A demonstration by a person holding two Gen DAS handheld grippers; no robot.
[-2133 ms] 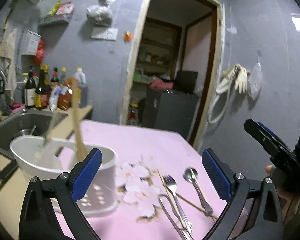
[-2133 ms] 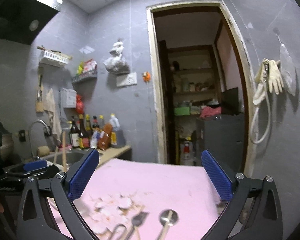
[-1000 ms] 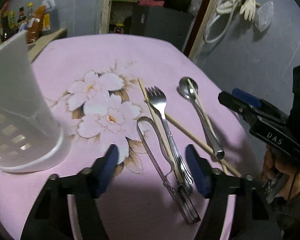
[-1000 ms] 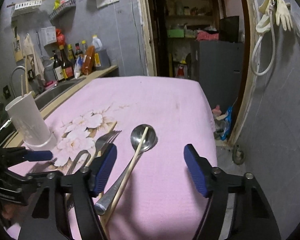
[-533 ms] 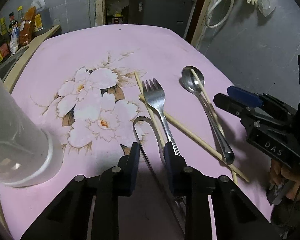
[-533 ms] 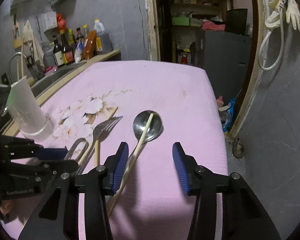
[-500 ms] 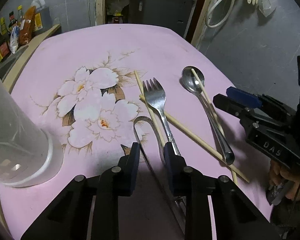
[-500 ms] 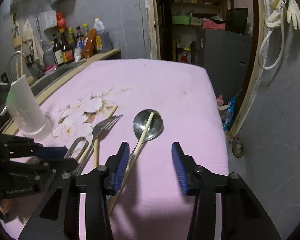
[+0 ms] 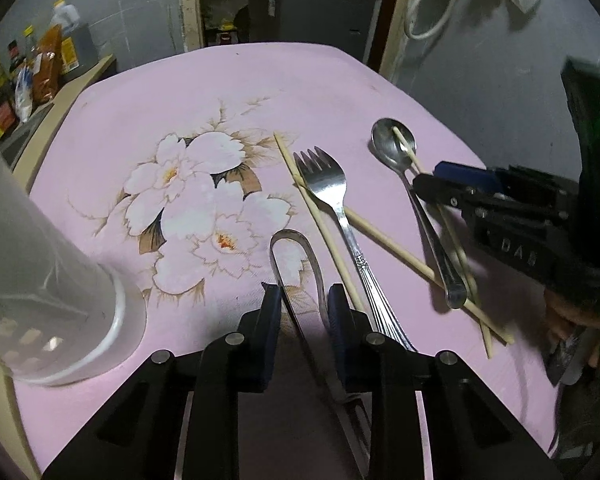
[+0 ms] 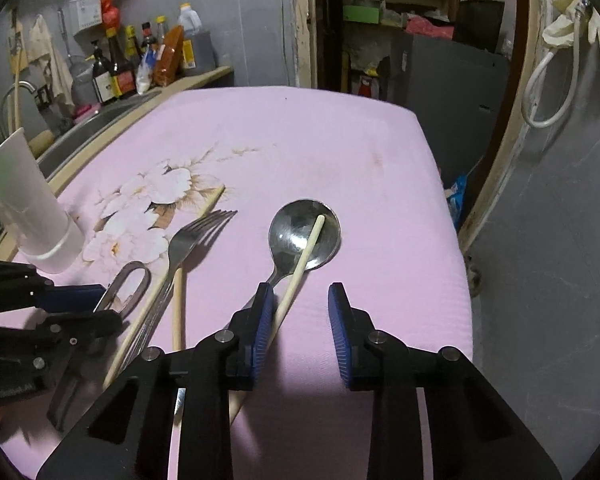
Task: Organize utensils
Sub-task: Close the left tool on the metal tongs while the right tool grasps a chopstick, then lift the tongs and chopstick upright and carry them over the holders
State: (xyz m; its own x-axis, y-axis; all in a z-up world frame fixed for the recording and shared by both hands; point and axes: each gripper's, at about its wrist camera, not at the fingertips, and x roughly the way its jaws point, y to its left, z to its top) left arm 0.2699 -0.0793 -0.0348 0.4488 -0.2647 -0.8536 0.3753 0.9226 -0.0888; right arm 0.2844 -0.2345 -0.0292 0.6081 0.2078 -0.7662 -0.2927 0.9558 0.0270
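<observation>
Metal tongs (image 9: 296, 236) lie on the pink flowered tablecloth (image 9: 220, 92), loop end away from me. My left gripper (image 9: 304, 308) is shut on the tongs' two arms, one pad against each. To their right lie a fork (image 9: 324, 180), two crossed chopsticks (image 9: 388, 246) and a spoon (image 9: 392, 148). In the right wrist view a third chopstick (image 10: 304, 252) rests across the spoon (image 10: 304, 236). My right gripper (image 10: 300, 312) is low over them with its jaws closing. That chopstick lies just inside the left pad, and the right pad stands clear of it.
A white perforated utensil holder (image 9: 40, 280) stands at the table's left edge. Beyond it are a sink and a counter with bottles (image 10: 116, 68). An open doorway (image 10: 400, 20) lies past the far end. The table's right edge (image 10: 452, 240) drops beside a grey wall.
Both grippers tilted down over the utensils. The left jaws closed from wide onto the tongs' arms. The right jaws narrowed steadily around the chopstick on the spoon.
</observation>
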